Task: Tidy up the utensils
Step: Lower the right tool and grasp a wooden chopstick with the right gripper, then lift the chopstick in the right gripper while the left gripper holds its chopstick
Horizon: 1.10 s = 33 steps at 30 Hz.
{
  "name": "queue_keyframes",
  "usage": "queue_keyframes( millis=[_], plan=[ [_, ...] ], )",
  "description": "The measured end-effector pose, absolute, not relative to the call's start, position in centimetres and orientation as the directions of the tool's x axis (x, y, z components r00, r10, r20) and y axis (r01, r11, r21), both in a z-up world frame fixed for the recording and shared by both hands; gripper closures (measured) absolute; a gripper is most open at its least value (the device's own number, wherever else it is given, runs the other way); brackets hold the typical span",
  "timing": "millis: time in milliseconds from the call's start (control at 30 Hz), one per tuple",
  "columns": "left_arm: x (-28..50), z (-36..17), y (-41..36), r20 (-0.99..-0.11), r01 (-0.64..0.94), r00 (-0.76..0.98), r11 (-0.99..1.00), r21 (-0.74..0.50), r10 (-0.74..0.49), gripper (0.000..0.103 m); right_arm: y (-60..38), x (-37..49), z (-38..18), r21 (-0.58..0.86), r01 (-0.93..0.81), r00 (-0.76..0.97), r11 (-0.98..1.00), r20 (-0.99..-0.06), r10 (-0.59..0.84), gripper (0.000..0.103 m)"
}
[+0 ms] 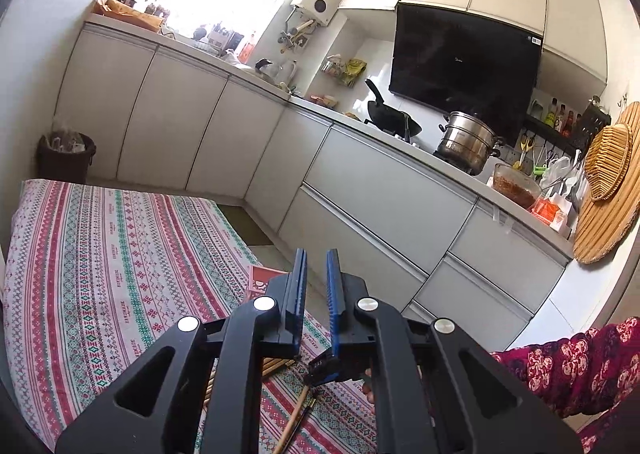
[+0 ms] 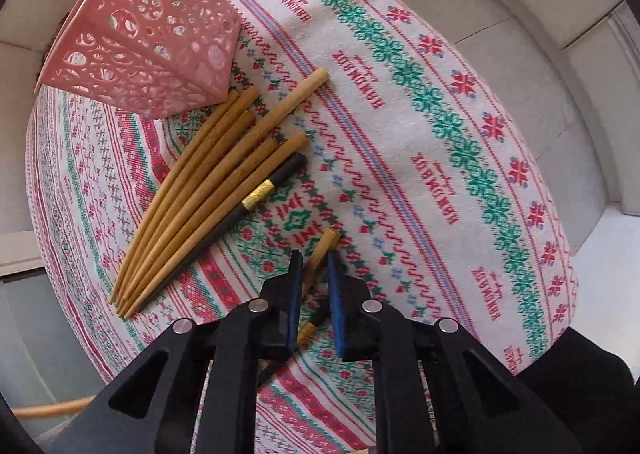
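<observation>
A pile of wooden chopsticks (image 2: 208,190) with one black, gold-banded chopstick (image 2: 256,196) lies on the patterned tablecloth (image 2: 440,142). A pink perforated holder (image 2: 160,38) stands just beyond them. My right gripper (image 2: 314,260) hovers low over the cloth, its jaws slightly apart around a wooden chopstick (image 2: 320,254) and a dark one lying beneath; I cannot see them pinching. My left gripper (image 1: 316,258) is raised above the table, its jaws a little apart and empty. Below it lie two chopsticks (image 1: 296,418), with the pink holder (image 1: 260,282) behind its left finger.
Kitchen cabinets (image 1: 380,182) run along the far side, with a wok (image 1: 390,114), a steel pot (image 1: 468,142) and a bowl (image 1: 514,184) on the counter. A dark bin (image 1: 66,156) stands on the floor. The person's patterned sleeve (image 1: 572,362) is at right.
</observation>
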<state>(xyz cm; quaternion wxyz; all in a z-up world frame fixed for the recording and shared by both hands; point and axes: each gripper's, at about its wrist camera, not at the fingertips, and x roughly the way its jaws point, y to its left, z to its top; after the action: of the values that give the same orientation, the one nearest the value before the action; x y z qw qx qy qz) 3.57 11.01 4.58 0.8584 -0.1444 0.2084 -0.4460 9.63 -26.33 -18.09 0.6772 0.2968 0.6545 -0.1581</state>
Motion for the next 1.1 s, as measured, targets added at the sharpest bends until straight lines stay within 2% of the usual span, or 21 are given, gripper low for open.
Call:
queue_keyframes(
  millis=[167, 267, 300, 333, 367, 400, 467, 533, 567, 633, 700, 833, 1067, 1100],
  plan=[
    [3.9, 4.2, 11.4, -0.262, 0.664, 0.552, 0.608, -0.436, -0.791, 0.095, -29.1, 8.0, -17.7, 0.209, 0.591, 0.120, 0.779, -0.978, 0.172, 0.094],
    [5.3, 3.3, 12.8, -0.315, 0.569, 0.598, 0.667, -0.480, -0.737, 0.095, -29.3, 8.5, -17.8, 0.186, 0.573, 0.091, 0.799, -0.982, 0.164, 0.090],
    [6.0, 2.7, 13.4, -0.353, 0.505, 0.618, 0.699, -0.507, -0.702, 0.094, -29.2, 8.7, -17.7, 0.173, 0.566, 0.082, 0.806, -0.985, 0.154, 0.087],
    [7.0, 1.7, 14.1, -0.406, 0.427, 0.628, 0.730, -0.534, -0.664, 0.088, -28.8, 8.9, -17.7, 0.177, 0.556, 0.083, 0.812, -0.984, 0.158, 0.077],
    [8.2, 0.3, 14.8, -0.488, 0.319, 0.621, 0.767, -0.558, -0.613, 0.084, -28.6, 9.0, -17.6, 0.182, 0.547, 0.088, 0.817, -0.983, 0.161, 0.072],
    [9.4, -1.4, 15.3, -0.574, 0.217, 0.594, 0.800, -0.559, -0.563, 0.077, -28.0, 9.2, -17.6, 0.169, 0.543, 0.089, 0.823, -0.986, 0.144, 0.070],
    [11.6, -5.7, 16.4, -0.736, -0.003, 0.500, 0.849, -0.528, -0.456, 0.073, -27.7, 9.1, -17.3, 0.141, 0.533, 0.099, 0.834, -0.990, 0.104, 0.068],
    [13.3, -9.2, 17.3, -0.817, -0.143, 0.396, 0.851, -0.505, -0.419, 0.069, -26.9, 8.9, -17.1, 0.122, 0.511, 0.129, 0.851, -0.990, 0.065, 0.071],
    [14.1, -10.4, 17.6, -0.838, -0.180, 0.365, 0.852, -0.492, -0.406, 0.069, -25.9, 9.2, -16.5, 0.116, 0.495, 0.145, 0.861, -0.988, 0.049, 0.074],
    [15.4, -12.2, 17.6, -0.882, -0.239, 0.320, 0.871, -0.428, -0.346, 0.065, -26.3, 8.1, -16.3, 0.132, 0.479, 0.184, 0.868, -0.982, 0.047, 0.090],
    [16.3, -13.9, 17.8, -0.904, -0.302, 0.280, 0.864, -0.402, -0.323, 0.058, -26.4, 7.4, -16.1, 0.220, 0.482, 0.227, 0.848, -0.966, 0.122, 0.092],
    [18.0, -15.8, 17.4, -0.936, -0.380, 0.253, 0.865, -0.327, -0.243, 0.058, -28.6, 6.1, -15.8, 0.311, 0.468, 0.268, 0.827, -0.942, 0.203, 0.095],
    [20.8, -15.7, 15.3, -0.974, -0.415, 0.226, 0.905, -0.089, 0.007, 0.058, -28.8, 5.4, -15.5, 0.262, 0.367, 0.290, 0.893, -0.944, 0.157, 0.095],
    [21.0, -15.8, 14.7, -0.974, -0.399, 0.220, 0.916, -0.046, 0.047, 0.063, -28.9, 5.4, -15.5, 0.260, 0.359, 0.293, 0.896, -0.943, 0.157, 0.095]
  ],
)
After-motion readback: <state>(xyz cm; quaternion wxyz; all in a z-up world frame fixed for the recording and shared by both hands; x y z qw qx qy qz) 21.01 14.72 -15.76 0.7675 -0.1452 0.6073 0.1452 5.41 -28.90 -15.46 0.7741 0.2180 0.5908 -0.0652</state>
